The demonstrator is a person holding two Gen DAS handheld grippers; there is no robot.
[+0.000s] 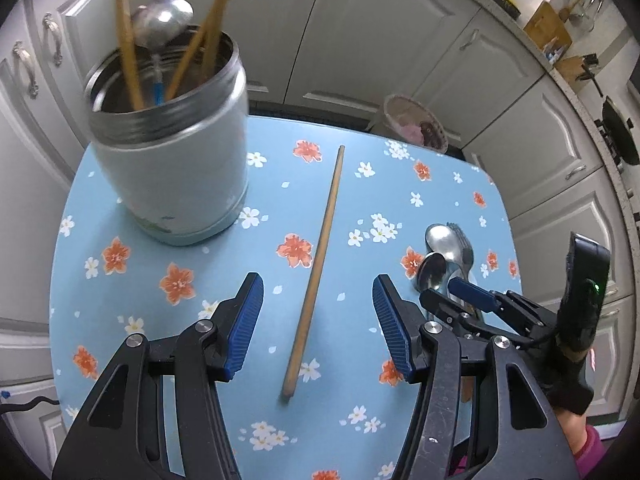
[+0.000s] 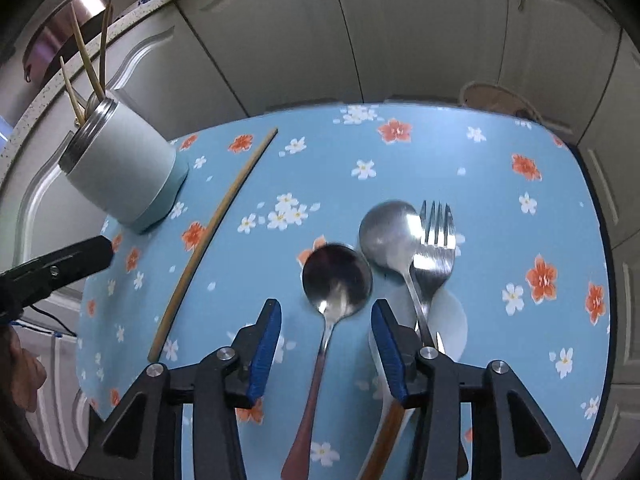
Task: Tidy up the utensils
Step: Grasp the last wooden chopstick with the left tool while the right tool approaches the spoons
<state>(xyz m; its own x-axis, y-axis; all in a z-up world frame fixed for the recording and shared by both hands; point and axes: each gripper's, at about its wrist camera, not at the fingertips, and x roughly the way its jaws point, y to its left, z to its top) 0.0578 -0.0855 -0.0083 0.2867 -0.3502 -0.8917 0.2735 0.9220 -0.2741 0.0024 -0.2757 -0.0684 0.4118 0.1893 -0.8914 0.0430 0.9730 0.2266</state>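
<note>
A glossy worktop, sky blue with printed white and orange blossoms, carries the utensils. The left gripper hangs over a single slim wooden chopstick lying flat between its ribbed blue pads, jaws wide and touching nothing. Just beyond stands a rounded pale canister with a threaded steel rim, upright, holding more chopsticks and a steel ladle. The right gripper straddles the neck of a polished round-bowled spoon with a reddish handle, jaws partly apart and clear of it. Beside it lie a duller steel spoon and a four-tined fork, touching, over a white ceramic spoon.
</note>
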